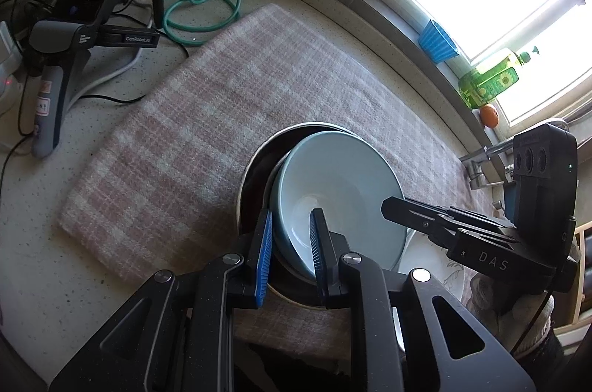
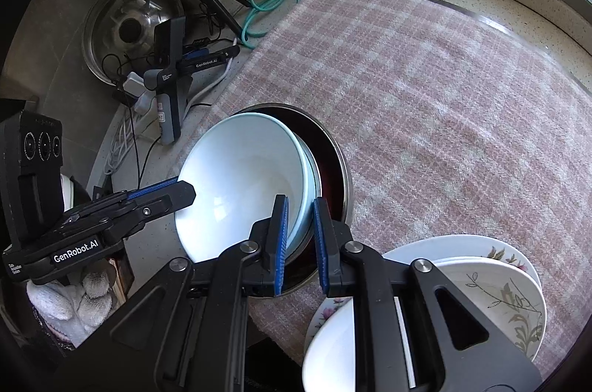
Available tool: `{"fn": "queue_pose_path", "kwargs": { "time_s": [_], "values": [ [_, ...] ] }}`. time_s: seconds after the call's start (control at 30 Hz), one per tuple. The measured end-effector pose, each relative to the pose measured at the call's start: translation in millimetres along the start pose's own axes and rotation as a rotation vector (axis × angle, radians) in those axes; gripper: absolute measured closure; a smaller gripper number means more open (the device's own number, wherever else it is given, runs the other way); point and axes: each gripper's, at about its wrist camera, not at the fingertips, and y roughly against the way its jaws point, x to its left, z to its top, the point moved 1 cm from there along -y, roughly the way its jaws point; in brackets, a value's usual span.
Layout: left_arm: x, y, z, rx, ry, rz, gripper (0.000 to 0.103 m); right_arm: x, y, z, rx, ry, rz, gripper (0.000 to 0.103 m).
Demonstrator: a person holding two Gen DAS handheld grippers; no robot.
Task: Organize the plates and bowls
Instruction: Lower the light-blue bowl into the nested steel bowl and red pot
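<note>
The left tongs (image 1: 292, 251) are drawn narrow, their blue pads clamped on the near rim of the pale blue bowl (image 1: 333, 192), one pad outside the wall and one inside. The right tongs (image 2: 300, 245) are likewise nearly closed, pinching the opposite rim of the same bowl, so both pairs grip it at once. The bowl is glossy, light blue outside and almost white inside, and it sits tilted within a round metal pan (image 2: 335, 166) with a dark interior; a second pale rim shows just beneath it, though whether that is another bowl cannot be told. The pan rests on a pink and white checked cloth (image 2: 425, 88) spread over the speckled worktop (image 1: 33, 236). Just beside the pan, at the cloth's near edge, lies a stack of white plates with flower patterns (image 2: 492, 288). A hand in a white knitted glove (image 2: 70, 303) holds the left tool.
</note>
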Motion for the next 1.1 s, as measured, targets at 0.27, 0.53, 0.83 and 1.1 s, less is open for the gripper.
{"fn": "queue_pose_path", "kwargs": {
  "time_s": [0.27,0.53,0.83,1.1],
  "values": [
    [0,1,1,0.000,-0.003,0.002,0.085,4,0,-1,-0.002,0.026,-0.020,0.087],
    [4,7,1,-0.009,-0.003,0.004,0.085,5,6,1,-0.013,0.022,-0.003,0.087],
    [14,22,3,-0.058,0.001,0.030,0.085,0,33,4,-0.079,0.018,0.022,0.087],
    [31,12,-3,-0.033,0.038,0.053,0.085,-30,35,0,-0.076,-0.070,0.005,0.087]
  ]
}}
